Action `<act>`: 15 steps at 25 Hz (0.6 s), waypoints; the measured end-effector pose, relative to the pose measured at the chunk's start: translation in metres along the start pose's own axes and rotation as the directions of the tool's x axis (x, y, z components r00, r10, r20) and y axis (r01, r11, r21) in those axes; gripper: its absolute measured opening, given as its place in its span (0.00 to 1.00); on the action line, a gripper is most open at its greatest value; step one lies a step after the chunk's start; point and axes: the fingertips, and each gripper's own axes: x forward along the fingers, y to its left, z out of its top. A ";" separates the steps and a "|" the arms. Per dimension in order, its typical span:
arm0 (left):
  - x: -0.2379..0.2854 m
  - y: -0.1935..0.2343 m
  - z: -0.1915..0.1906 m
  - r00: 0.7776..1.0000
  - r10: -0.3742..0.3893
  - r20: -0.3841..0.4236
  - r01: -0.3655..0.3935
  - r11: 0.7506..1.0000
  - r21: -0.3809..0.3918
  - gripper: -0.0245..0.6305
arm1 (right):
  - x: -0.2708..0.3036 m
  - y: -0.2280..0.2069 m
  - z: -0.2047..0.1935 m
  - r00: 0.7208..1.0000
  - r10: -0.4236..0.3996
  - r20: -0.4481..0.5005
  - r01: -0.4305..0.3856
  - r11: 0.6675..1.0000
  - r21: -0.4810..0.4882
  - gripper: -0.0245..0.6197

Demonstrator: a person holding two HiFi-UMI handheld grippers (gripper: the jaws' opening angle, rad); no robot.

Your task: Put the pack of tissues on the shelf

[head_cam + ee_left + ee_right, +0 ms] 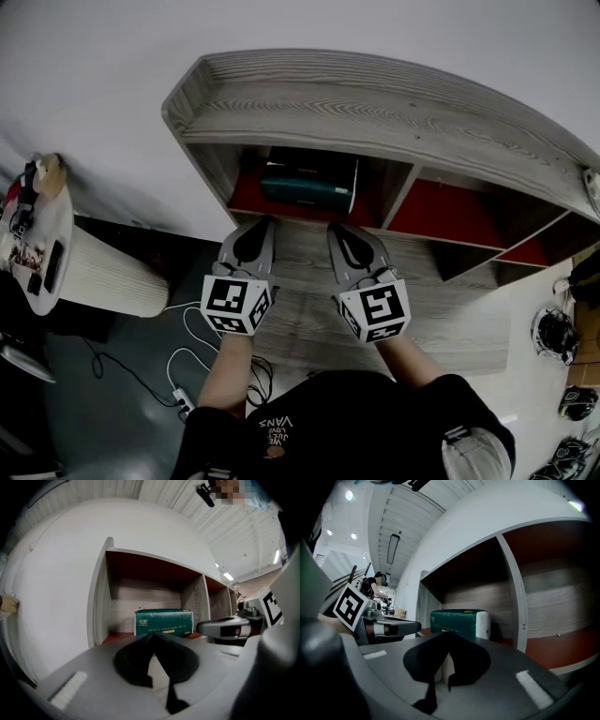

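Both left gripper (266, 222) and right gripper (335, 228) are clenched, empty; tissues (307, 187) lie just ahead, in shelf's (375, 103) left-end compartment.

You have one green plastic-wrapped pack of tissues (307, 187), one grey wood-grain shelf unit (375, 103) showing three red-lined compartments, two grey grippers, the left gripper (262, 225) and the right gripper (338, 230), and one round white side table (103, 274).

Grey wooden shelf (375, 103); green tissue pack (307, 186) lying in left compartment.
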 end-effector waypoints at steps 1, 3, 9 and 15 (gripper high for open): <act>-0.005 -0.002 -0.001 1.000 0.002 -0.002 -0.002 1.000 0.002 0.12 | -0.003 0.002 0.000 1.000 0.002 0.002 -0.002 1.000 0.002 0.04; -0.015 -0.006 -0.004 1.000 0.006 -0.011 -0.006 1.000 0.009 0.12 | -0.010 0.006 0.000 1.000 0.007 0.007 -0.007 1.000 0.003 0.04; -0.046 -0.016 -0.008 1.000 0.025 -0.003 -0.025 1.000 0.006 0.12 | -0.033 0.021 -0.003 0.999 0.032 0.003 -0.032 0.999 -0.007 0.04; -0.078 -0.025 -0.014 0.999 0.043 0.004 -0.043 0.999 -0.003 0.12 | -0.056 0.035 -0.009 0.999 0.048 -0.004 -0.048 0.999 -0.010 0.04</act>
